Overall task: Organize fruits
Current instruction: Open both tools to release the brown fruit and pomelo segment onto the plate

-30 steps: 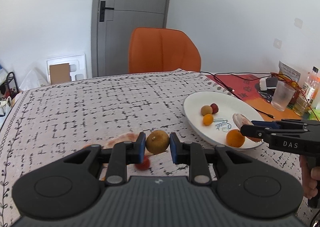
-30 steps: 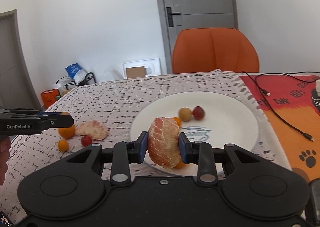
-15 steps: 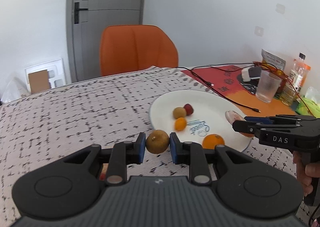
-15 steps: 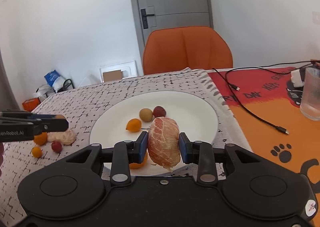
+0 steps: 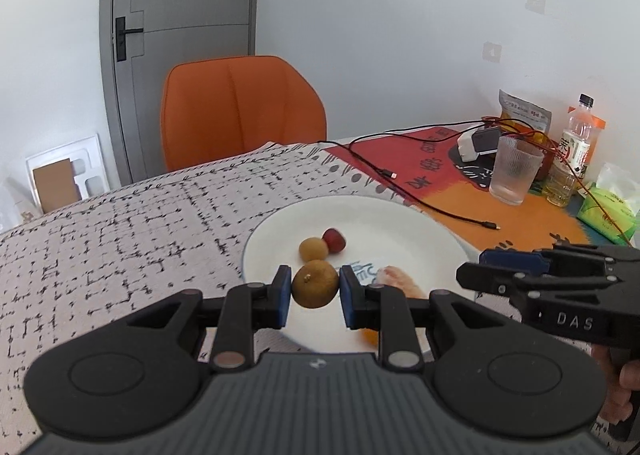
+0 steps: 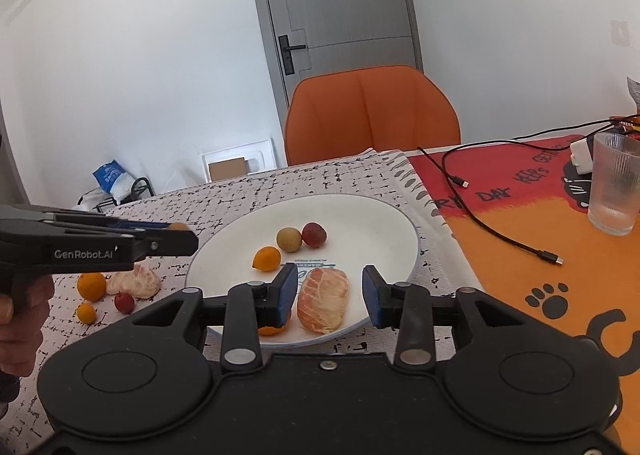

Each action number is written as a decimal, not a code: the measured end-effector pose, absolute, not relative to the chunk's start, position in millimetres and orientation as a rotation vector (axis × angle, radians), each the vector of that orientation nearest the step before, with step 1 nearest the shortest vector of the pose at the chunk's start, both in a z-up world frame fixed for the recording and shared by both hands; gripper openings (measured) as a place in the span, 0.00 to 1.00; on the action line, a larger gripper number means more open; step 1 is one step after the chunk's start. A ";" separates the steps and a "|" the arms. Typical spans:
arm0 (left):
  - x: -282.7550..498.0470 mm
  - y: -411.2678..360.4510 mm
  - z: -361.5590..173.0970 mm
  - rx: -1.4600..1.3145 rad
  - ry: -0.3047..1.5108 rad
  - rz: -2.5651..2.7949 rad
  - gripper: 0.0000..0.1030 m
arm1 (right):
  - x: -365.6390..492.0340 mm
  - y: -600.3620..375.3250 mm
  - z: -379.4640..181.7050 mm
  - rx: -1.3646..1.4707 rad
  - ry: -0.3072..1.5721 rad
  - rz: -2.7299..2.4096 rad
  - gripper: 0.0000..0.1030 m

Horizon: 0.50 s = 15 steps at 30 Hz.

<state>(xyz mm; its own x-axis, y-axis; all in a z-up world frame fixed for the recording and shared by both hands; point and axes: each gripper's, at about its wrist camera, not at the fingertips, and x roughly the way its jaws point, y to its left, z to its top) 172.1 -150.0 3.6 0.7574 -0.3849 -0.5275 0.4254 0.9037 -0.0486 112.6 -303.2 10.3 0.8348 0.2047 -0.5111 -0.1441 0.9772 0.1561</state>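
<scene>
loose fruits point(image 6: 120, 291) beside plate point(image 6: 380, 215), right view only

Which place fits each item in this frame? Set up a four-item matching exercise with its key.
Things:
1. brown round fruit
2. peeled citrus piece
3. ribbed glass
4. small red fruit off the plate

Places:
A. on the orange mat
B. on the patterned cloth
C. clamped in the left gripper
D. lying on the plate, between the opening jaws of the right gripper

Pairs: 1-C, 2-D, 3-A, 4-B
</scene>
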 end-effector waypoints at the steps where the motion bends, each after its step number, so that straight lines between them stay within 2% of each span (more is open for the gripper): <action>1: 172.3 -150.5 4.8 0.074 0.555 -0.443 0.24 | 112.6 -304.4 9.8 0.118 0.553 0.184 0.39; 3: 172.5 -151.5 7.4 0.065 0.549 -0.447 0.24 | 112.0 -306.1 9.5 0.127 0.551 0.182 0.44; 7: 170.3 -150.8 11.1 0.058 0.540 -0.431 0.27 | 110.9 -307.0 8.4 0.136 0.552 0.182 0.47; 10: 168.6 -144.8 11.8 0.046 0.556 -0.429 0.29 | 110.4 -306.6 8.2 0.139 0.547 0.182 0.55; 12: 167.0 -139.9 11.8 0.042 0.565 -0.416 0.36 | 109.8 -304.6 8.7 0.141 0.541 0.186 0.62; 14: 164.9 -132.6 11.9 0.029 0.566 -0.396 0.50 | 109.1 -303.0 9.3 0.145 0.540 0.190 0.70; 15: 163.8 -128.8 12.1 0.021 0.564 -0.388 0.53 | 108.7 -302.1 9.6 0.147 0.537 0.193 0.74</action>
